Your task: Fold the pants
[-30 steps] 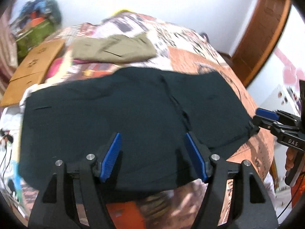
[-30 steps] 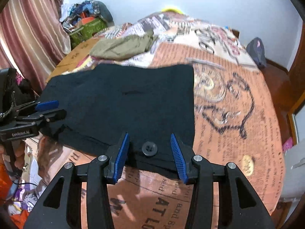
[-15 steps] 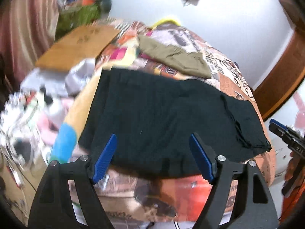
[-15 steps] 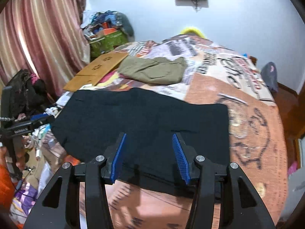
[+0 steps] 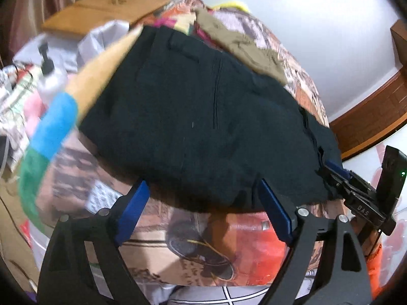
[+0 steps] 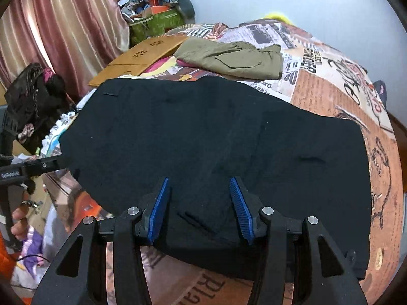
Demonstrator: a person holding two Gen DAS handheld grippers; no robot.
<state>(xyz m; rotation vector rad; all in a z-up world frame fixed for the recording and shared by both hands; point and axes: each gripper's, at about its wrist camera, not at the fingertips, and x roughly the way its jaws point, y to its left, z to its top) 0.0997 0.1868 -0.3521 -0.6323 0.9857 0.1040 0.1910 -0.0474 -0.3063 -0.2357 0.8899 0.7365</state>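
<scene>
Lying flat across the patterned bed, the black pants sit before the olive garment. Left tongs have just been spreading wide, apparently pinching nothing; right tongs have been parting too, hovering over the near hem.

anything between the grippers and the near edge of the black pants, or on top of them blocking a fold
Nothing visible does. Both the left gripper and right gripper stand open right at the near edge of the black pants, and the pants' top is bare. The olive garment lies beyond the far edge, apart.
</scene>
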